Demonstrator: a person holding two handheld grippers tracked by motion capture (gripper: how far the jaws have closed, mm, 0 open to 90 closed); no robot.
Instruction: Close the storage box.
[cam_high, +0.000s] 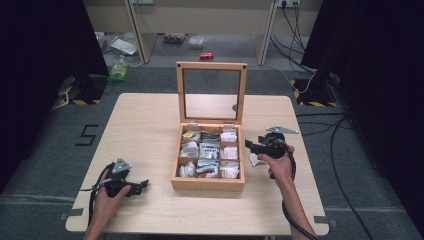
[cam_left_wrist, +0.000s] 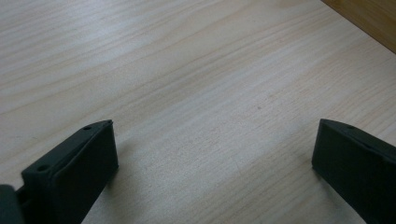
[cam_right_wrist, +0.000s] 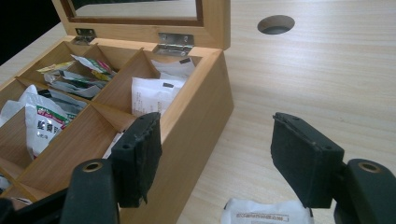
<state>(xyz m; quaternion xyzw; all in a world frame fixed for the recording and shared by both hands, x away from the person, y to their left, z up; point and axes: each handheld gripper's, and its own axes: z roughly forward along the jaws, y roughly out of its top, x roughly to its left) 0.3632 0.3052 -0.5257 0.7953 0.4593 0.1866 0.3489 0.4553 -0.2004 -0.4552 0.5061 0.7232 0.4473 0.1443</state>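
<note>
- Open wooden box in the middle of the table, lid standing straight up at the back.
- Inside, small cubbies packed with little packets.
- One white packet outside the box, flat on the table, just beside the box's right wall.
- Right gripper held right over that spot, jaws spread wide, holding nothing.
- In the right gripper view, one jaw over the box's edge, the other over bare table, loose packet low between them and a bit toward the table side.
- Packet's long side running across, from one jaw toward the other; probably needs a turn of the hand to pinch the short way.
- In the high view, right gripper close by the box's right wall, with the packet just under it.
- Left gripper far off near the front left of the table, well apart from the box.
- Left gripper also spread wide, bare wood between the jaws.
- Right hand much nearer the loose packet, so likely the one to pick it up.
- Short way down and back toward the hand.
</note>
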